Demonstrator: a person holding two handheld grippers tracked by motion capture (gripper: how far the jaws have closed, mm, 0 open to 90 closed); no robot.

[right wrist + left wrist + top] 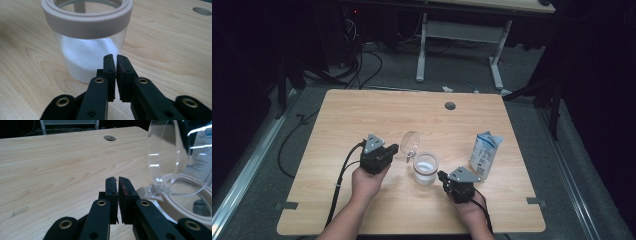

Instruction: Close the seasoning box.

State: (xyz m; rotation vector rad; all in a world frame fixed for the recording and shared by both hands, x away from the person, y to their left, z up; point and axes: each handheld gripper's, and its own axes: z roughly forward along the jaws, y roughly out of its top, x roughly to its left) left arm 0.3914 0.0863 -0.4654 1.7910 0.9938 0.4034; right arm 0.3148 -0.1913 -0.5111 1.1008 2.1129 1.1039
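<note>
The glass jar (425,169) stands upright near the centre of the bench (362,115), its pale collar (87,21) uppermost and a white powder (87,60) filling its lower part; it sits between the two hands, a placement that keeps it reachable from either side. Its clear hinged lid (411,142) is swung open and stands on edge at roughly 11 o'clock from the jar mouth, which leaves the opening free, presumably for filling or scooping. A blue-and-white carton (485,154) stands at 3 o'clock from the jar, near but apart from it, a probable source or next item. The left tool (389,150) lies at 9 o'clock from the jar, just beside the raised lid; in the left gripper view its jaws are pressed together, with nothing visible between them, and the lid (172,157) rises to one side without contact that I can confirm. The right tool (441,176) rests at 4 o'clock from the jar, pointed at its wall; in the right gripper view the jaws are likewise pressed together on nothing, short of the glass (75,67).
</note>
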